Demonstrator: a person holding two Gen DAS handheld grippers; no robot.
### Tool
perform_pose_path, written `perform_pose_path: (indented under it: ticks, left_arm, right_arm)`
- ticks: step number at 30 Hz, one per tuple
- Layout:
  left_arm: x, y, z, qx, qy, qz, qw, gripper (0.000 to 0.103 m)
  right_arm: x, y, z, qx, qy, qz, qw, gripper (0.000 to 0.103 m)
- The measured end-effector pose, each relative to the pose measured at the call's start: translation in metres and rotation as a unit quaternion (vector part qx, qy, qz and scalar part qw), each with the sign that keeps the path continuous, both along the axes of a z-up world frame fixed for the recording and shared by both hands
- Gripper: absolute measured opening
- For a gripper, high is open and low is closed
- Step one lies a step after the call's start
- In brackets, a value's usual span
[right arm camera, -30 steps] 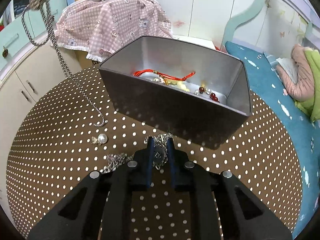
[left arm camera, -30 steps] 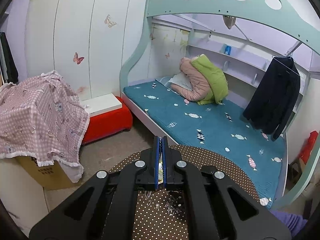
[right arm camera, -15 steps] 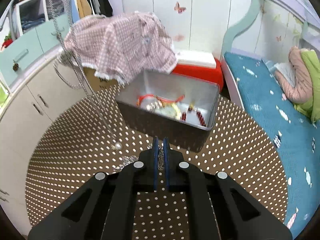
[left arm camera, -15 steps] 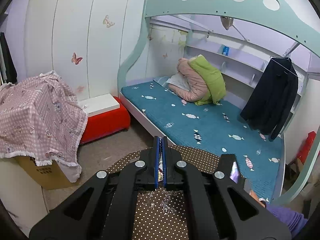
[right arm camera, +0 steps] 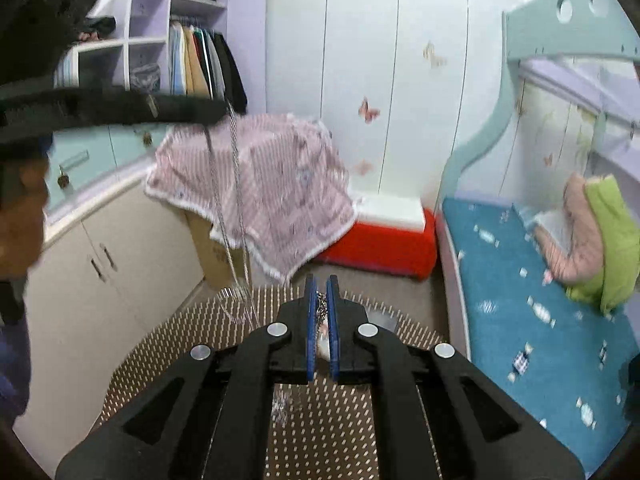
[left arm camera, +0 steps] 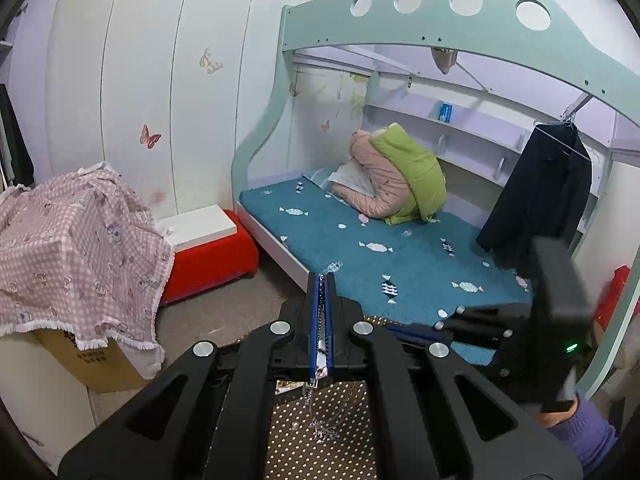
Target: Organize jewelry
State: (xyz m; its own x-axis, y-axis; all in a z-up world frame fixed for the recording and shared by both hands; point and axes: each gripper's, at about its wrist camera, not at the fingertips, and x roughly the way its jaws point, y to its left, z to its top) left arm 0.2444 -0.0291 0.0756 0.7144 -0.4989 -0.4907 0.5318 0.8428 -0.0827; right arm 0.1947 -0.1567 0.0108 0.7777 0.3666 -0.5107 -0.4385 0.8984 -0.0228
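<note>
The silver chain (left arm camera: 319, 344) is hanging between both grippers above the dotted bench (right arm camera: 320, 432); the left gripper (left arm camera: 320, 280) and right gripper (right arm camera: 321, 282) are clamping it, jaws nearly closed, bed (right arm camera: 540, 300) edge at three o'clock.

Even, soft indoor light in both my views, no hard shadows, no glare. Left view sharp. Right view motion-blurred: dotted table (right arm camera: 168, 344) streaks, bed (right arm camera: 532, 288) smeared. Heavy fisheye bending, black vignette at the corners.
</note>
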Motion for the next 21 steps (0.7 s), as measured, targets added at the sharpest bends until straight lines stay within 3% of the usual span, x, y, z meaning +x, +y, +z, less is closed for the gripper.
perform_pose_path:
  ticks: [9, 21]
  left_arm:
    - [0.013, -0.014, 0.035, -0.006, -0.016, 0.000, 0.9999, 0.003]
    - [0.047, -0.030, 0.067, -0.012, -0.022, 0.006, 0.9997, 0.003]
  right_arm:
    - [0.007, -0.004, 0.068, -0.003, -0.057, -0.004, 0.998, 0.004]
    - [0.026, -0.024, 0.128, -0.003, -0.103, -0.032, 0.994, 0.004]
